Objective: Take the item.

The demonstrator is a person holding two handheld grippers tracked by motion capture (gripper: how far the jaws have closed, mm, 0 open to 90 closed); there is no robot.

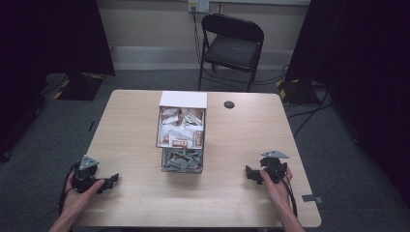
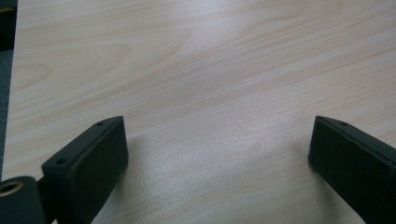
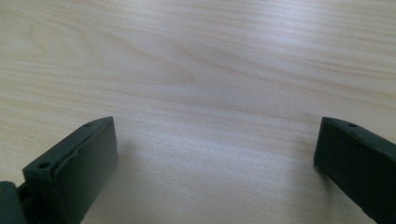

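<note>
Both the left gripper and right gripper rest released and empty on the surface, the clear box of packets between and beyond them, liable to be shoved aside by either gripper's jaws on a low approach.

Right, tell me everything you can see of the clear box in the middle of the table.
The clear box stands upright at the middle of the wooden table, with see-through walls that look like plastic. Its white lid stands open at the far end. Two sections show: the far one holds white and brown packets, the near one small grey parts. Nothing but the table touches it; both hands rest well away at the near edge.
</note>
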